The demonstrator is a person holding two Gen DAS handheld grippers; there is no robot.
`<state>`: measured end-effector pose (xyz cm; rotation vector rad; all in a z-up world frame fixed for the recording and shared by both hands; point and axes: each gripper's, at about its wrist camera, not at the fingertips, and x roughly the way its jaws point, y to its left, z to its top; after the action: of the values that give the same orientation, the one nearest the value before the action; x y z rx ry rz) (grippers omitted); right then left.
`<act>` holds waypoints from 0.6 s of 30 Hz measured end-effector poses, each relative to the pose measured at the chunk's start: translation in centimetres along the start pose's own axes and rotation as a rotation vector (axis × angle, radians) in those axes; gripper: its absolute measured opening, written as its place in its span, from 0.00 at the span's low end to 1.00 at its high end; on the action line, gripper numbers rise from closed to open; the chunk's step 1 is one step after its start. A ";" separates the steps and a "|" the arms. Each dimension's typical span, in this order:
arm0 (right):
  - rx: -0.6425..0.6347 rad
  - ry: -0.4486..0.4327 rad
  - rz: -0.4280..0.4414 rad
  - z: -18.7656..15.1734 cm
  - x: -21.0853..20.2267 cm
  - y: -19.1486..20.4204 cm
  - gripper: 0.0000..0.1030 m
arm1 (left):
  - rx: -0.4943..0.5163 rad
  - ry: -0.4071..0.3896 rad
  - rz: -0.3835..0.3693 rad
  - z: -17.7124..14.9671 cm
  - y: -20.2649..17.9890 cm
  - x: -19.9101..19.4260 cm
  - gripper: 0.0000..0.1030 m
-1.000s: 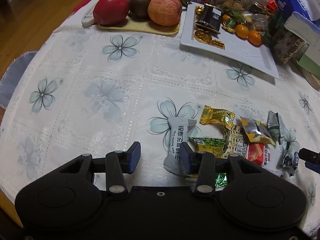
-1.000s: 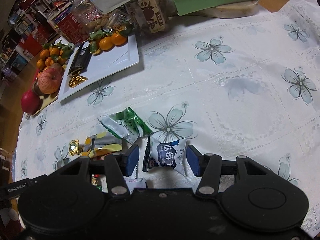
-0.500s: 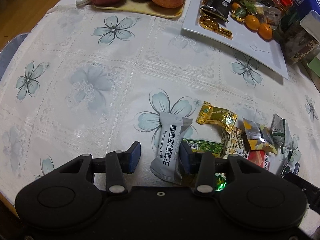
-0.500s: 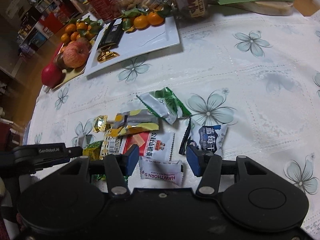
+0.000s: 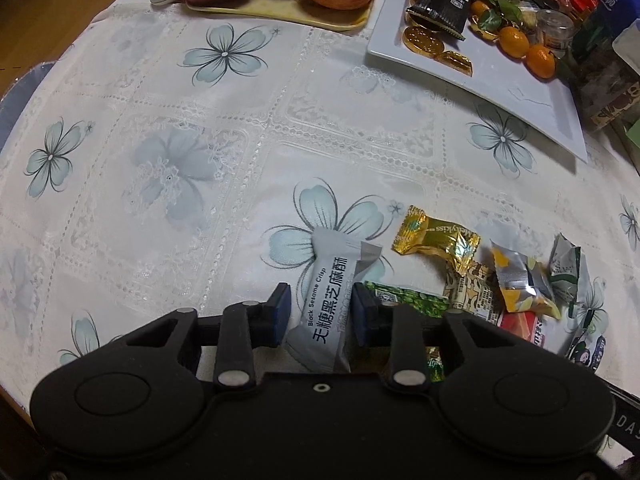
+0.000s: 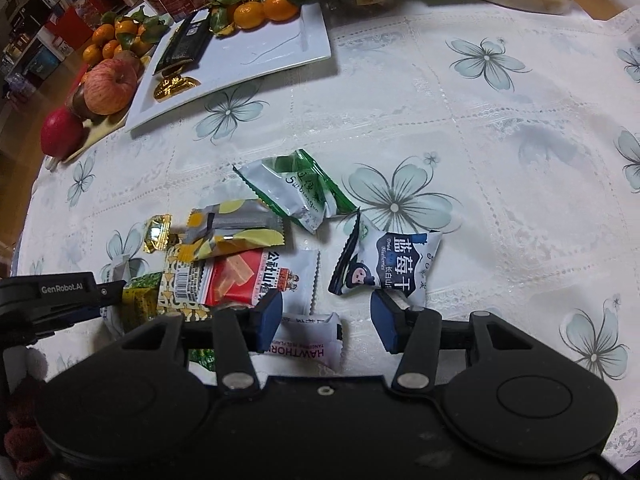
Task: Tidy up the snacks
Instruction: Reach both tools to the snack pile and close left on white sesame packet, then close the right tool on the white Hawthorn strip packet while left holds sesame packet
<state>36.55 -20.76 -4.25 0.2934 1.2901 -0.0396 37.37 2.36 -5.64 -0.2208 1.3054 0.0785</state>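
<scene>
1. Grey sesame crisp packet (image 5: pixel 330 300) at lower centre of left view, between the blue pads of left gripper (image 5: pixel 319 316); narrow gap, pads at the wrapper's sides, firm grip not confirmable.
2. Right gripper (image 6: pixel 326 320) wide apart, over Hawthorn packet (image 6: pixel 310 342); blueberry packet (image 6: pixel 390 264) just above its right pad.
3. Gold candy (image 5: pixel 436 240) and remaining wrappers heaped right of crisp.
4. White plate (image 5: pixel 500 80) upper right, on floral tablecloth (image 5: pixel 160 140).

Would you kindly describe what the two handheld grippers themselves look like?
Both the left gripper and the right gripper are matte black plastic with rounded twin lobes, silver pivot rivets and blue-padded jaws. Seen from the right wrist view, the left one bears white "GenRobot.AI" lettering on its side. No cables or sleeves show.
</scene>
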 end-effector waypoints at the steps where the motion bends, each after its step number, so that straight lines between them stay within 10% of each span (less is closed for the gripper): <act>1: -0.005 0.005 -0.006 -0.1 0.1 0.0 0.51 | 0.005 0.008 -0.002 -0.1 -0.1 0.0 0.31; 18: -0.065 0.088 0.094 -1.3 -0.1 0.0 0.51 | 0.024 0.034 -0.007 -0.9 0.6 -0.9 0.28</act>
<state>35.34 -20.45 -4.49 0.3019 1.3603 0.0959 36.16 2.82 -5.08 -0.2070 1.3389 0.0527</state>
